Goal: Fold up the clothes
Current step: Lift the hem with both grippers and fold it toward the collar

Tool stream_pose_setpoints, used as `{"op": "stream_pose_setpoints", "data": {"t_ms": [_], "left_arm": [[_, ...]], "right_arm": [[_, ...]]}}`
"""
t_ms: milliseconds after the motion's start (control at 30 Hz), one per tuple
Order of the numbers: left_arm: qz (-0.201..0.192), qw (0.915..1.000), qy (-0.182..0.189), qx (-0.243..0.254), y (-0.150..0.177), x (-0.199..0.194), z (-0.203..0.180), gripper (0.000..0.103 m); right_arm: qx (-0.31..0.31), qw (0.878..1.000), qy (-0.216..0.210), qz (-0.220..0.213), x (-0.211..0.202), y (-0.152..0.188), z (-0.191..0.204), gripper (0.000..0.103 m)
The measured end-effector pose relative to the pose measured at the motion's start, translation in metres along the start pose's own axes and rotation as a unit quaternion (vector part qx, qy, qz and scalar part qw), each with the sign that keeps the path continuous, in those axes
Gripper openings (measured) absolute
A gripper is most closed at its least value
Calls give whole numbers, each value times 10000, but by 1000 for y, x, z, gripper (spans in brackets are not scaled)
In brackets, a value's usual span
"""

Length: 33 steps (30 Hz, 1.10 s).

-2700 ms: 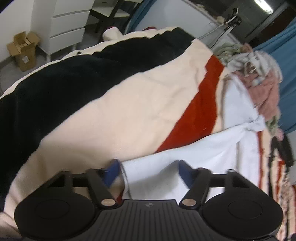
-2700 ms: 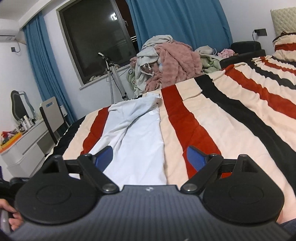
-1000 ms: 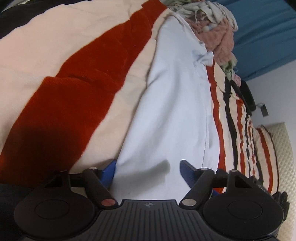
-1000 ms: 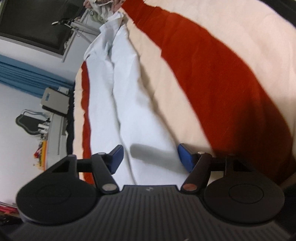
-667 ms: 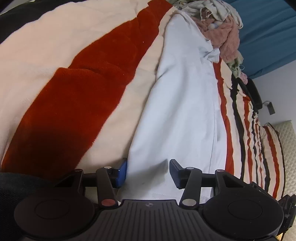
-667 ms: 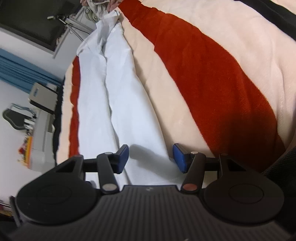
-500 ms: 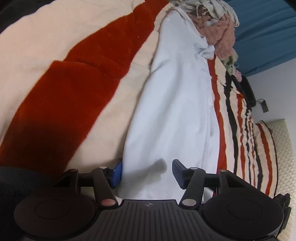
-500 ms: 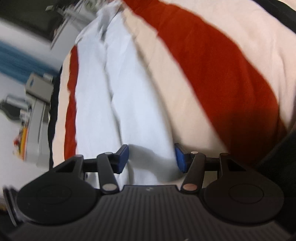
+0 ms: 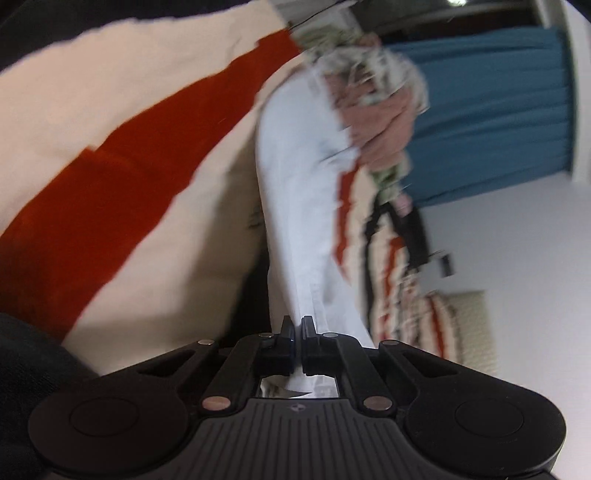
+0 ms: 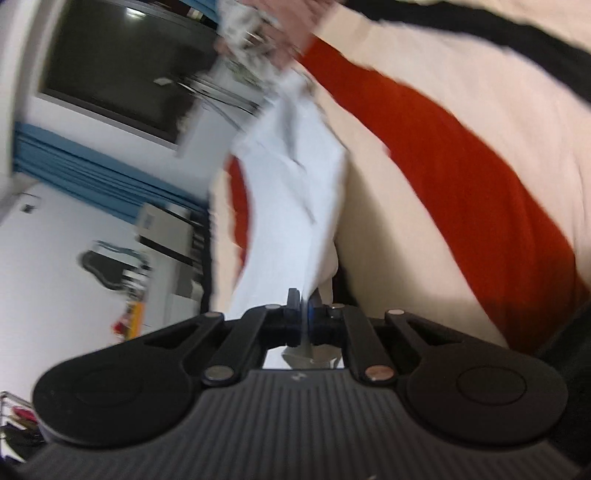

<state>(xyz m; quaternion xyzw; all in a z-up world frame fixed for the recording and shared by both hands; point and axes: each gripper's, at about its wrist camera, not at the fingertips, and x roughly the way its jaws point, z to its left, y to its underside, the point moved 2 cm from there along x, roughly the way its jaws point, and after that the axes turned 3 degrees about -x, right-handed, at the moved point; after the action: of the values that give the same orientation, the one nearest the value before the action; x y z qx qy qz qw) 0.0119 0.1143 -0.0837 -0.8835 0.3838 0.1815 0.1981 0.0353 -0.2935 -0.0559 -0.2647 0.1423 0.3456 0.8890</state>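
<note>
The left gripper [image 9: 297,326] is pinched tight on the near end of the white trousers [image 9: 295,192], which run up the middle of the frame over the striped blanket [image 9: 122,177]. The right gripper [image 10: 303,306] likewise clamps the trousers [image 10: 291,192], blurred, toward the laundry pile [image 9: 373,96] at top.

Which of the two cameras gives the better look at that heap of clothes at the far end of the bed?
The left wrist view: the clothes pile sits well inside the picture, pink and pale pieces distinguishable. In the right wrist view it is blurred and cut off by the top edge.
</note>
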Motion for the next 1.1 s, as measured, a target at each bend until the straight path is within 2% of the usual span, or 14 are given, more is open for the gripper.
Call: {"op": "stream_pose_setpoints", "data": {"t_ms": [233,333,433,567,667,867,1033,1100], "left_arm": [[-477,9971,544,239,-3,-66,-65,3],[-447,9972,421,419,19,-91,-75,3],[-221,9987,185,426,45,-104,-67,3],[135,9990,-15,418,59,-94,-51,3],[110,9991,-179,377,37,-66,-50,3],[-463,9958,-557,558,-43,-4,-80,3],[-1033,9872,-656,1028,-101,56,-98,3],[-1267,9816,-611,1288,-119,79,-99,3]], "right_arm": [[-555,9952,-604,-539,-62,-39,59,6],[-764,9934,-646,-561,-93,-33,58,6],[-799,9948,-495,-396,-108,-15,45,6],[-413,9990,-95,-126,-91,-4,14,6],[-224,9996,108,-96,-65,-15,8,6],[-42,9984,372,-429,8,-65,23,6],[71,9958,449,-797,80,-111,27,6],[-118,9946,460,-925,108,-125,23,6]]}}
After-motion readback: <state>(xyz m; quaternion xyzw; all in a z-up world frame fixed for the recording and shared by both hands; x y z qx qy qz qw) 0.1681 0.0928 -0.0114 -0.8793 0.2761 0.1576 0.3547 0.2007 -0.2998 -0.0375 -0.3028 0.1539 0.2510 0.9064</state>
